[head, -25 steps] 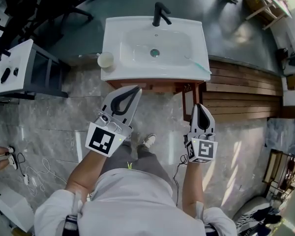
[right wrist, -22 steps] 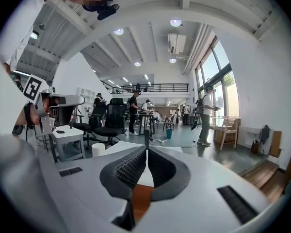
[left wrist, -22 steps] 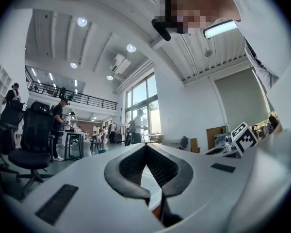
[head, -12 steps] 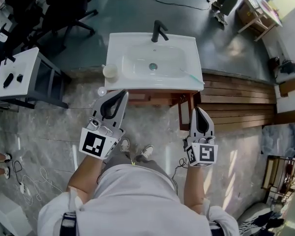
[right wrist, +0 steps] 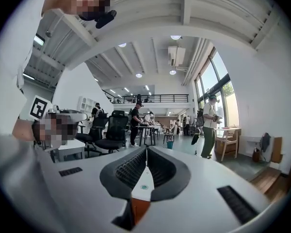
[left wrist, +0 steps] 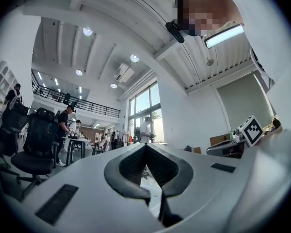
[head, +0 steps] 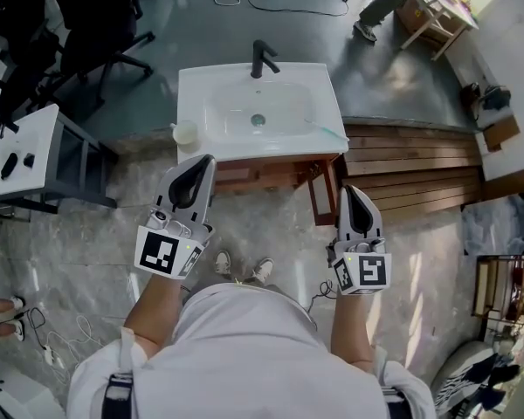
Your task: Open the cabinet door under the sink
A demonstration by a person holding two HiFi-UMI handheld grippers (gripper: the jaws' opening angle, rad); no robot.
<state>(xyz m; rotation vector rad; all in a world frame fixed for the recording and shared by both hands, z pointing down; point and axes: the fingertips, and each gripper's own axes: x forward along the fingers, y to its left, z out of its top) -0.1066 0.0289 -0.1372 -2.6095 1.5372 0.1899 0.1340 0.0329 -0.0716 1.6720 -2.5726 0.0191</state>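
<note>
The white sink with a black faucet stands on a brown wooden cabinet in the head view. The cabinet's right door stands swung out towards me. My left gripper is shut and empty, its tip just in front of the cabinet's left front. My right gripper is also shut and empty, a little right of the open door's edge and apart from it. In the left gripper view the left gripper has its jaws closed together. In the right gripper view the right gripper does too.
A white cup and a thin green item lie on the sink rim. A white side table stands left, office chairs behind it. Wooden decking lies right of the cabinet. My shoes are on the marble floor.
The sink and cabinet have drawn further from me in the head view. Both grippers sit slightly lower and stay shut. The right door remains open.
</note>
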